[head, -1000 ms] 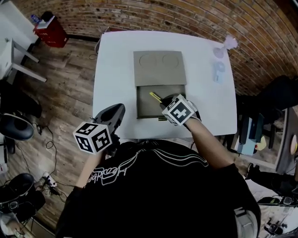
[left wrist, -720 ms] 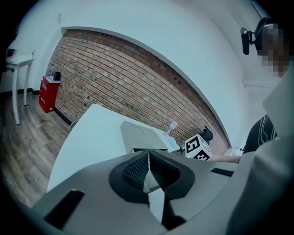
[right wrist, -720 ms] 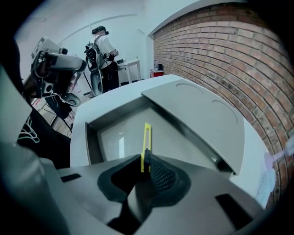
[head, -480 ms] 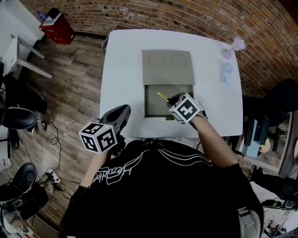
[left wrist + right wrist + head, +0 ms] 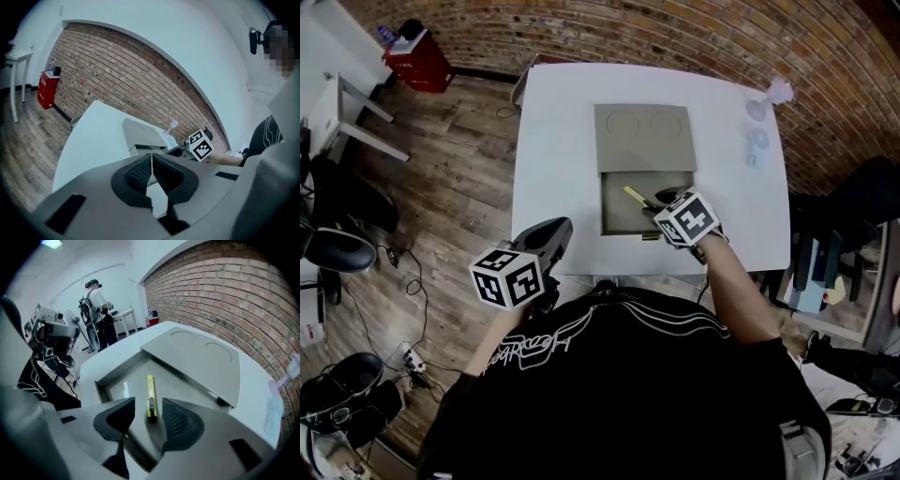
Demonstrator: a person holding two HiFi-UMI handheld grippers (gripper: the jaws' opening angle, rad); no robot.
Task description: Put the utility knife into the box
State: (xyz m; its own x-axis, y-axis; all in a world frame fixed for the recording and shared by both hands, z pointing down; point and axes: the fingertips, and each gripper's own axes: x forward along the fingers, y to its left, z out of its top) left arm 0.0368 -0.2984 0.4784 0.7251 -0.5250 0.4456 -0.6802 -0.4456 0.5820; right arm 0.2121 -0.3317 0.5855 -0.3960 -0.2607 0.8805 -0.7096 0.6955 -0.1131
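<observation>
The right gripper (image 5: 656,203) is held forward on an outstretched bare forearm (image 5: 727,281), with its marker cube (image 5: 687,217) turned upward. Its dark ribbed fingers (image 5: 180,420) are being opened. A yellow utility knife (image 5: 151,397) is seen lying between them, pressed by neither. The left gripper (image 5: 553,232) is held close to the torso on a bent arm and is angled forward and toward the right. Its fingers (image 5: 140,173) are closed together at the tips, with nothing caught between them, and its own cube is tilted up toward the head camera.

Right gripper (image 5: 149,403) opening (utility knife (image 5: 150,388) released)
</observation>
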